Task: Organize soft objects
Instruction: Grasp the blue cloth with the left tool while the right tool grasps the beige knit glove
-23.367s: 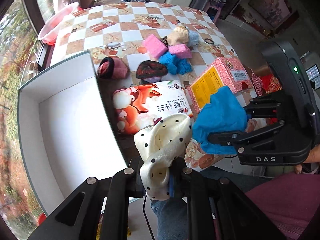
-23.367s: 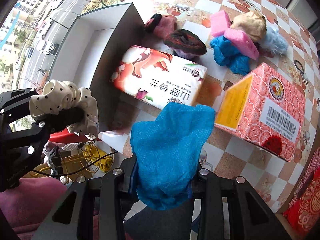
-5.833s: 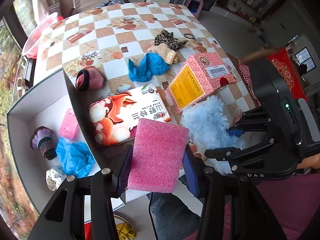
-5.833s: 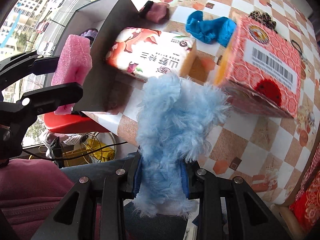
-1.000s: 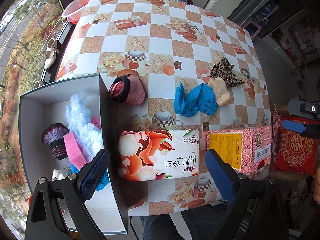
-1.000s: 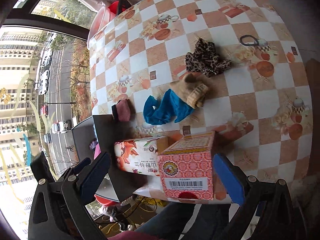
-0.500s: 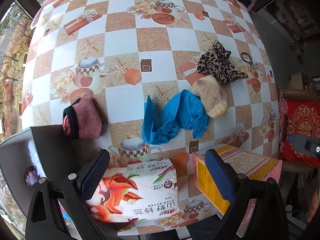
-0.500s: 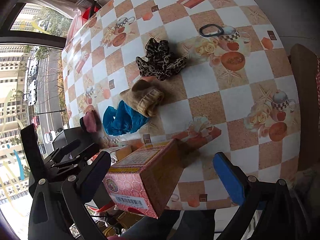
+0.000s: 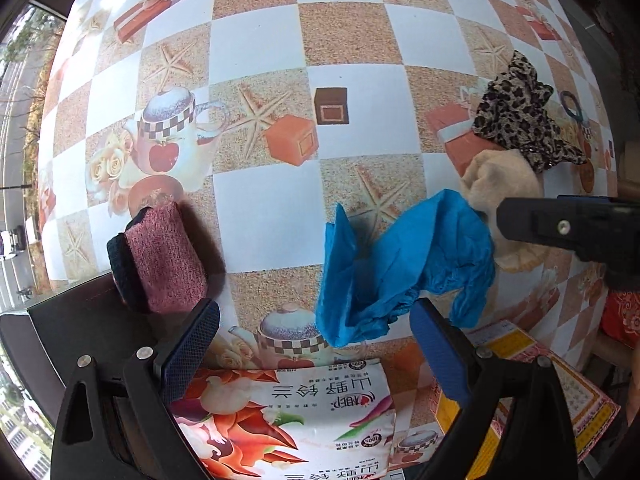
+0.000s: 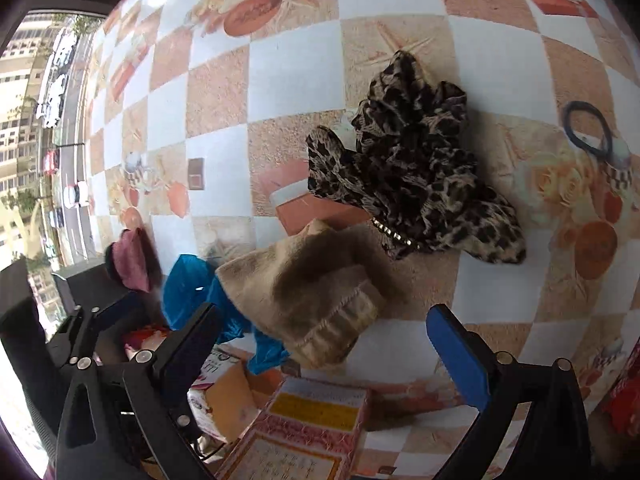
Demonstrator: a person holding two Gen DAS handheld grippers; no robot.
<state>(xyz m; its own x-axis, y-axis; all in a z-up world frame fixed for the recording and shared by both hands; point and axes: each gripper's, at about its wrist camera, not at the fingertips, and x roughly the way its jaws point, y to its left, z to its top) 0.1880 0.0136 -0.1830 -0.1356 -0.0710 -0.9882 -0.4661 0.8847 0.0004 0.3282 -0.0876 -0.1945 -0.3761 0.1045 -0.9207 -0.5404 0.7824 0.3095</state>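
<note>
My left gripper (image 9: 316,340) is open and empty, low over the table between a rolled pink-and-black sock (image 9: 158,258) and a crumpled blue cloth (image 9: 404,268). My right gripper (image 10: 320,340) is open and empty, just in front of a beige knit piece (image 10: 316,292). A leopard-print scrunchie (image 10: 416,184) lies beyond the beige piece. The blue cloth (image 10: 188,284) and the pink sock (image 10: 132,264) show at left in the right wrist view. The beige piece (image 9: 500,184) and the scrunchie (image 9: 520,116) show at right in the left wrist view. One finger (image 9: 568,228) of the right gripper reaches in over the beige piece.
A tissue pack (image 9: 292,416) lies under my left gripper. A pink carton (image 10: 304,432) lies under my right gripper. A dark hair tie (image 10: 588,128) lies at far right. The grey box's corner (image 9: 76,328) is at lower left. The checkered tablecloth (image 9: 260,44) stretches beyond.
Both grippers have moved forward and down toward the table. The left is now close over the blue cloth and pink sock, the right close over the beige piece. The box has slid out of view.
</note>
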